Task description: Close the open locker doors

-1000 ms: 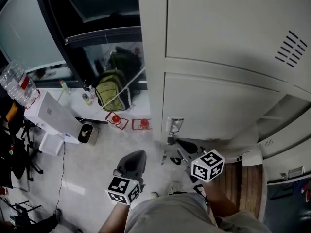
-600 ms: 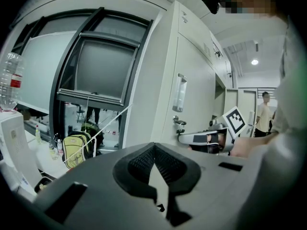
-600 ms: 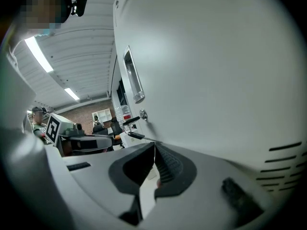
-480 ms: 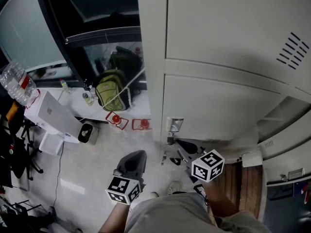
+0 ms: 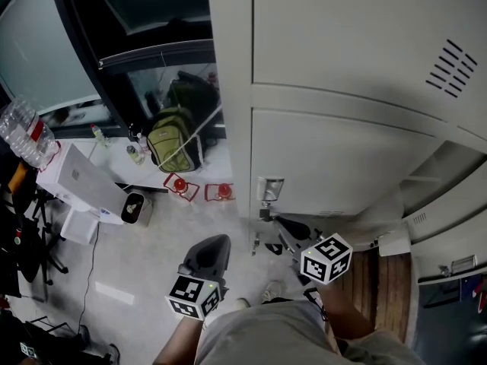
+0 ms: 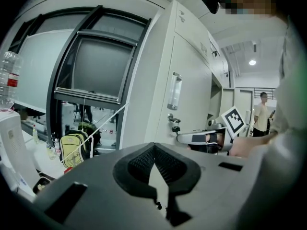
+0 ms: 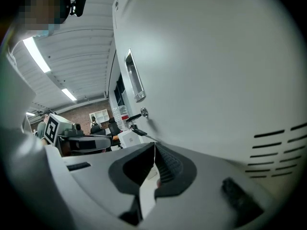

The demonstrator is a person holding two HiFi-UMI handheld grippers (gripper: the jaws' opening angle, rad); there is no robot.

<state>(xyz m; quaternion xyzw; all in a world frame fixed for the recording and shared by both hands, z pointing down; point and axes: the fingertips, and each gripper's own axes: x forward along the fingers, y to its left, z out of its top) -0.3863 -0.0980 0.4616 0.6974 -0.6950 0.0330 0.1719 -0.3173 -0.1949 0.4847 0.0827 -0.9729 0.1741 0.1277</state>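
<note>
Holding left gripper point(image 5: 208, 253) at 7 o'clock in head view, jaws pressed together, empty. Holding right gripper point(image 5: 285, 234) at 5 o'clock, jaws likewise together, empty, near latch point(image 5: 265, 214). Facing locker door point(image 5: 335, 166) at 1 o'clock, handle point(image 5: 270, 188) near centre.

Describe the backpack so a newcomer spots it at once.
Start at the pale grey locker bank; left of it runs a dark-framed window. The backpack sits at the window's foot. It is the only yellow-green thing there, bulkier than the small bottles beside it.
</note>
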